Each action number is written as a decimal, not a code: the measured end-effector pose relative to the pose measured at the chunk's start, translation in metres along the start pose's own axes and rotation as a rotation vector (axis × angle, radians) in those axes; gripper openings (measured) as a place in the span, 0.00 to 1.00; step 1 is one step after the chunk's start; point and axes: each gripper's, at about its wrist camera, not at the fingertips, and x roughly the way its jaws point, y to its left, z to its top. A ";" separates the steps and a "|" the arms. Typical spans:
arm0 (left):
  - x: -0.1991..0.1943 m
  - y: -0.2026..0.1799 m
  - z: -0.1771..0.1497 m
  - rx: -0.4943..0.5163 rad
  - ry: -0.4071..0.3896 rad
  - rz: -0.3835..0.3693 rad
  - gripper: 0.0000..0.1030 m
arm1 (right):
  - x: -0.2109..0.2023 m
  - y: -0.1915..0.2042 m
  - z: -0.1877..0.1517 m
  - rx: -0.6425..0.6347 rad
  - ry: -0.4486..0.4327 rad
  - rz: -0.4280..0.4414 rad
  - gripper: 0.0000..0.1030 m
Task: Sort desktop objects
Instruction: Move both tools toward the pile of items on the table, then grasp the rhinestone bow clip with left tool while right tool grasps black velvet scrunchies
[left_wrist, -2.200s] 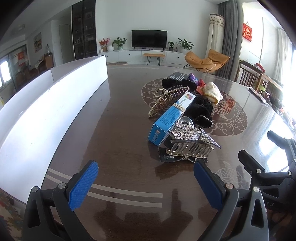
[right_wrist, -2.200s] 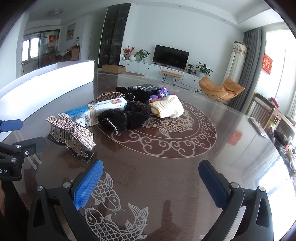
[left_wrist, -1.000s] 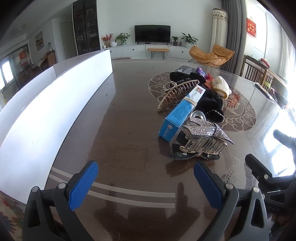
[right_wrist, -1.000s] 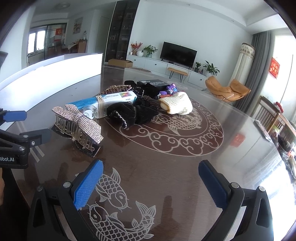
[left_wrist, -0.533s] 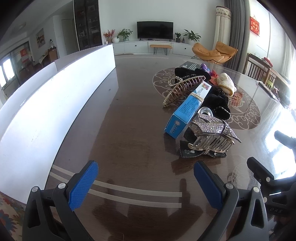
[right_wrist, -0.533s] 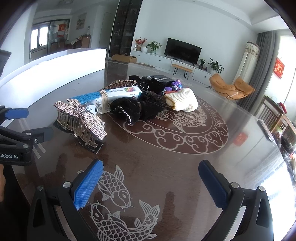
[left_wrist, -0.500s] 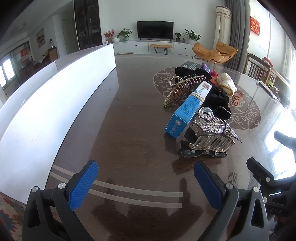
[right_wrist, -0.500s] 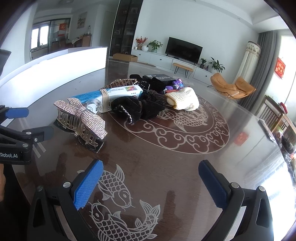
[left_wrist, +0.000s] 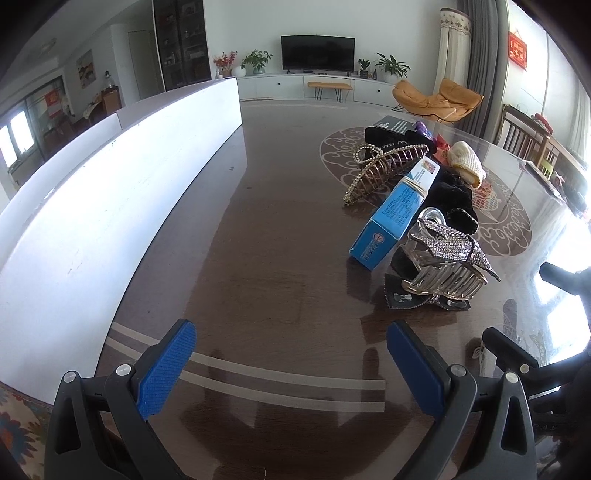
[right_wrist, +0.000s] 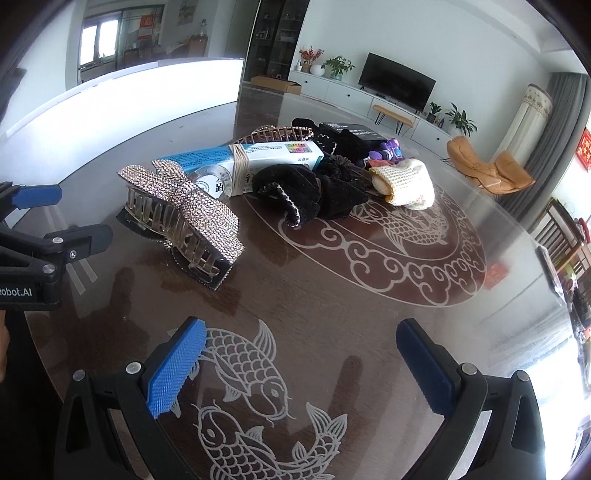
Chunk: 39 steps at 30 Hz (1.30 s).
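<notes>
A heap of small items lies on the dark wooden table (left_wrist: 266, 236). Nearest is a rhinestone bow hair claw (left_wrist: 448, 258) (right_wrist: 184, 218). Behind it lie a blue and white box (left_wrist: 399, 206) (right_wrist: 255, 162), a gold hair claw (left_wrist: 384, 166) (right_wrist: 277, 133), black scrunchies (right_wrist: 310, 192) (left_wrist: 452, 199), a cream knitted piece (right_wrist: 404, 184) (left_wrist: 466, 164) and a black box (right_wrist: 351, 133). My left gripper (left_wrist: 291, 358) is open, left of the bow claw, holding nothing. My right gripper (right_wrist: 299, 354) is open over the fish pattern, short of the heap.
A long white bin wall (left_wrist: 110, 192) (right_wrist: 122, 103) runs along the table's left side. The left gripper's body (right_wrist: 40, 251) shows at the right wrist view's left edge. A small red tag (right_wrist: 496, 275) lies on the right of the table. Chairs (left_wrist: 524, 136) stand beyond.
Both grippers have crept forward toward the heap, which now looks a little larger and nearer. Both stay open and empty; no object has moved.
</notes>
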 end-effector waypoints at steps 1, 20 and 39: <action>0.000 0.000 0.000 0.002 0.000 0.003 1.00 | 0.001 0.000 0.002 0.004 0.007 0.006 1.00; 0.011 0.056 0.003 -0.165 0.041 0.046 1.00 | 0.073 -0.005 0.074 0.211 0.091 0.105 1.00; 0.048 -0.025 0.037 0.077 0.107 -0.091 1.00 | 0.023 -0.065 -0.005 0.235 0.073 0.090 1.00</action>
